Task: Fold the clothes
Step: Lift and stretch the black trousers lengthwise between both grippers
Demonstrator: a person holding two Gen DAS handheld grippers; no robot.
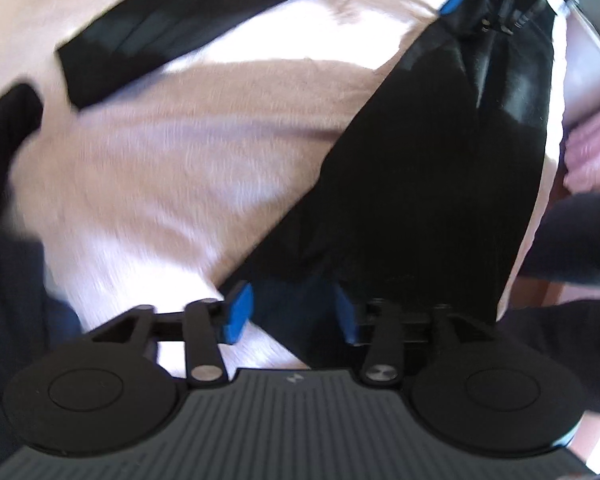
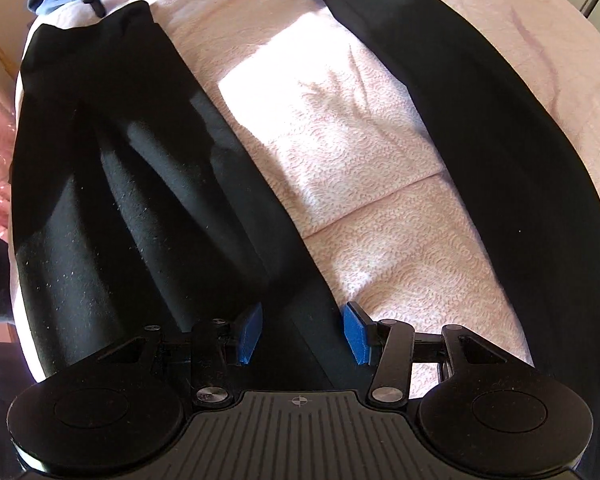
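The black trousers [image 2: 148,184] are lying spread on the pale pink bedspread [image 2: 340,128], and in the right wrist view their two legs are running as a V: one dark leg [image 2: 480,112] is stretching from the top centre of the frame down the right edge, while the broader mass is filling the left half, its long axis running from upper left toward bottom centre. The right gripper [image 2: 302,334] is pointing steeply down over the inner edge of that left mass, and the cloth edge is passing straight between its blue pads [image 2: 250,332], which are standing partly apart and not pressing on the fabric. In the left wrist view, which is blurred, the left gripper [image 1: 292,312] is likewise hanging over black cloth [image 1: 412,184] that is rising from bottom centre toward the upper right; its pads [image 1: 238,312] are standing half apart with fabric beneath them, no grip showing. The right gripper [image 1: 496,4] is appearing in that view's upper right corner, at the far end of the same dark panel, so each hand seems to be sitting over one end of it.
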